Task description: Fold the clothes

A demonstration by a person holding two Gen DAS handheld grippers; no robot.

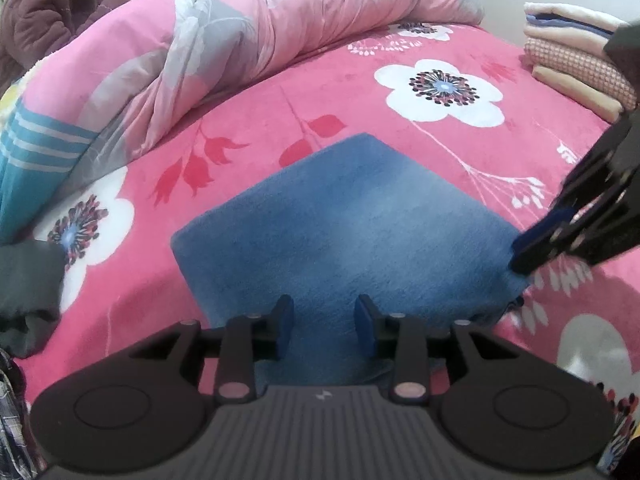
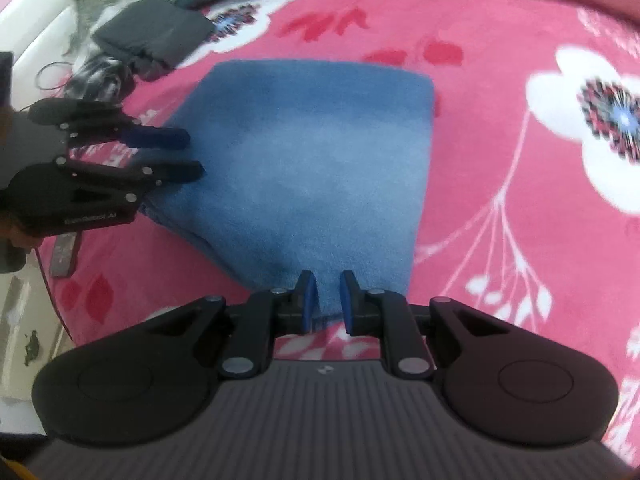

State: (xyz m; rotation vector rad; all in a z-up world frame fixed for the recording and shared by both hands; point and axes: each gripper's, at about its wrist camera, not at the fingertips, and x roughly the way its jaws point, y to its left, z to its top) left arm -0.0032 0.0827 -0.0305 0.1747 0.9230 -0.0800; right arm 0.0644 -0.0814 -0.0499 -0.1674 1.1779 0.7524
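Observation:
A blue fleece garment [image 1: 344, 220] lies folded into a flat rectangle on the pink flowered bedsheet [image 1: 352, 92]. My left gripper [image 1: 325, 320] hovers over its near edge, fingers apart and nothing pinched between them. In the right wrist view the left gripper [image 2: 188, 156] reaches in from the left over the side edge of the garment [image 2: 312, 160]. My right gripper [image 2: 328, 300] is shut on the garment's near edge, where cloth fills the narrow gap between the blue pads. From the left wrist view, the right gripper [image 1: 524, 256] sits at the garment's right corner.
A crumpled pink quilt [image 1: 240, 40] runs along the back of the bed. A stack of folded clothes [image 1: 576, 56] stands at the far right. A dark grey garment [image 1: 28, 292] [image 2: 156, 36] lies at the left, beside the bed's edge. A purple coat [image 1: 48, 12] lies behind the quilt.

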